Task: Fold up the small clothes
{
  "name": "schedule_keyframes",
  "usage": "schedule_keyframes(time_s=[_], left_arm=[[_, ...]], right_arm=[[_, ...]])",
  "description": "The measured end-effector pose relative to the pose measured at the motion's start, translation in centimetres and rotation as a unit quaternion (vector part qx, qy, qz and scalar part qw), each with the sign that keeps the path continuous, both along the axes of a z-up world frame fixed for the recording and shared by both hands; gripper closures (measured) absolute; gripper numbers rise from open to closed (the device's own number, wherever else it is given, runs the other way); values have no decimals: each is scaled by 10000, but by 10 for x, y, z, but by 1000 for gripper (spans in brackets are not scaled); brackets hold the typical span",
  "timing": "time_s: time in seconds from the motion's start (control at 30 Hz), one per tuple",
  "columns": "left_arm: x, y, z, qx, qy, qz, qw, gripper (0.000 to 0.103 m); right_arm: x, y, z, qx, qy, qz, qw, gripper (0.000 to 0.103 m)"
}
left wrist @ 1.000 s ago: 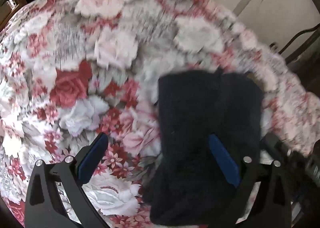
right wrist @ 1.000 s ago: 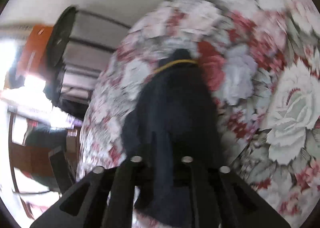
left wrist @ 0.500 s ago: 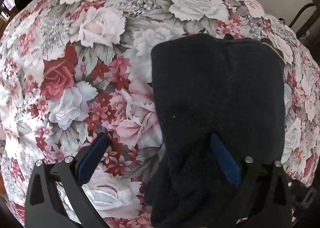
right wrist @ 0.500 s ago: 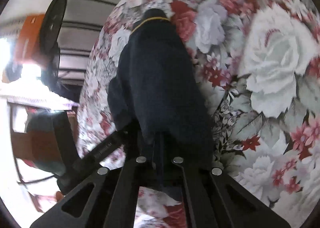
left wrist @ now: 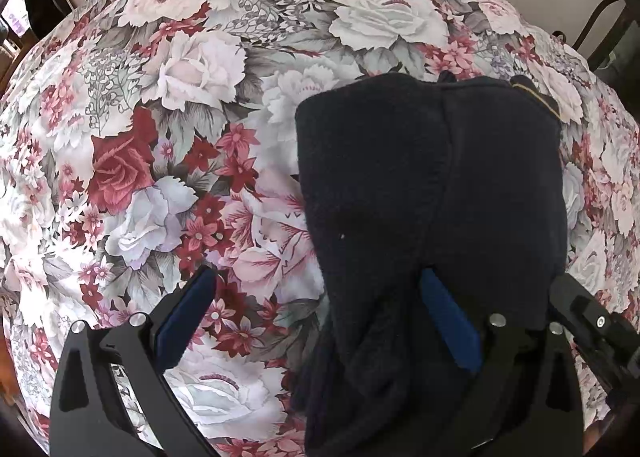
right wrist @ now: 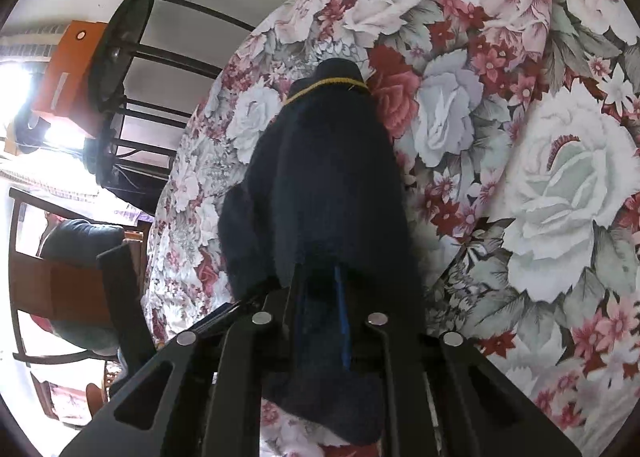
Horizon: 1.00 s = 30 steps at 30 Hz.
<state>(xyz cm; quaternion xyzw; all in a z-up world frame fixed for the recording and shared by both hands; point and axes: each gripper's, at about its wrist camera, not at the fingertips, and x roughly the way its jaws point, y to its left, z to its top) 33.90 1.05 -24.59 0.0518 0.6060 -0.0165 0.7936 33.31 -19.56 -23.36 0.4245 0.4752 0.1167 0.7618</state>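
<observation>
A dark navy fleece garment (left wrist: 400,177) with a thin yellow trim (left wrist: 536,97) lies folded on the floral tablecloth (left wrist: 160,137). My left gripper (left wrist: 316,277) points down at it, open wide. Its left pad is over bare cloth; its right pad (left wrist: 448,321) lies against the garment's near end. In the right wrist view the garment (right wrist: 320,161) stretches away from my right gripper (right wrist: 320,273). The jaws stand close together with fleece pinched between them, and they are opening slightly. More fleece hangs below the fingers. The right gripper's body (left wrist: 592,325) shows at the lower right.
Black metal chair backs (left wrist: 600,17) stand beyond the table's far edge. In the right wrist view a black round stand (right wrist: 120,57), an orange box (right wrist: 68,73) and a wooden chair (right wrist: 60,289) are off the table's left side. Floral cloth covers the whole tabletop.
Both grippers have sunk toward the table, and the garment has come down to lie flat on the cloth. The right jaws squeezed tight, then parted a little.
</observation>
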Motion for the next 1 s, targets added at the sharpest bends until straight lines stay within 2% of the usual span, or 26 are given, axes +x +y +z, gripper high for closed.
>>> schedule_keyframes(time_s=[0.17,0.33,0.4,0.57,0.67,0.77,1.0], left_arm=[[0,-3,-1,90,-61,-46,9999,4],[-1,-9,3,204,-131,-123,9996,4],[-2,-12,5,266,-169,-163,9994,4],[-5,-20,14,294,-218,-245,9990,5],[-7,-24,19,230,-236,-332,9989,5],[-10,-29,25,227,-292,-428,9984,5],[-18,-41,37,143,-412,-582,9974,5]], right_arm=[[-1,-5,-4,245,-33,-11,9997,91],[-3,-10,-3,476,-45,-10,9989,87],[-5,-12,0,497,-89,16,9987,82],[-7,-16,7,444,-178,1,9989,75],[-9,-23,12,302,-254,-101,9992,64],[-12,-27,11,143,-231,-154,9995,63],[-14,-29,6,173,-195,-167,9995,61]])
